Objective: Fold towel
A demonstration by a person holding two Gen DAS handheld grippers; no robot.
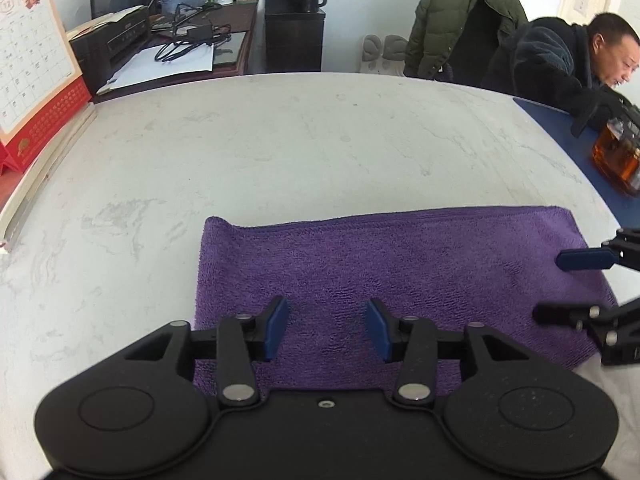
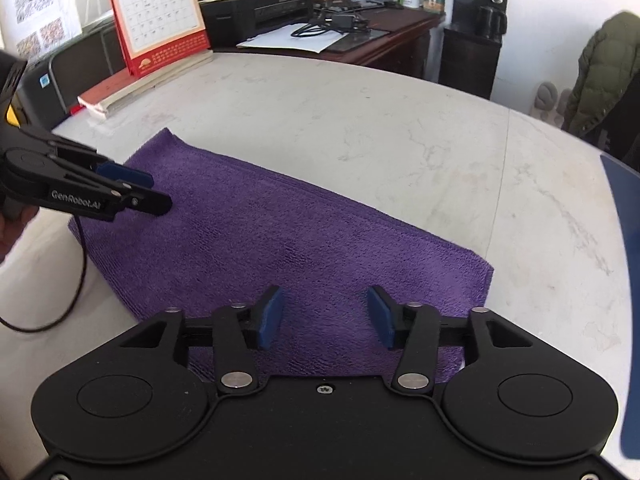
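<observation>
Here a purple towel (image 1: 400, 280) lies flat on a pale marble-patterned table (image 1: 280, 140), already folded into a long rectangle with layered edges showing along its far side. The left gripper (image 1: 327, 328) hangs over the near left part of the towel, its blue-padded fingers (image 1: 276, 328) standing apart with only bare cloth under the gap; nothing is gripped. The right gripper (image 2: 326, 316) hangs over the near right part, its jaws likewise spread wide and gripping nothing. Each gripper also shows at the edge of the other's view, reaching in over the towel. At the table's far left stand a red desk calendar (image 2: 156, 16) and stacked books (image 2: 136, 84). Beyond is a dark desk with a black printer (image 2: 256, 10) and cables. At the far right a person in a dark jacket (image 1: 560, 60) leans over a blue surface beside an amber glass bottle (image 1: 616, 156).
</observation>
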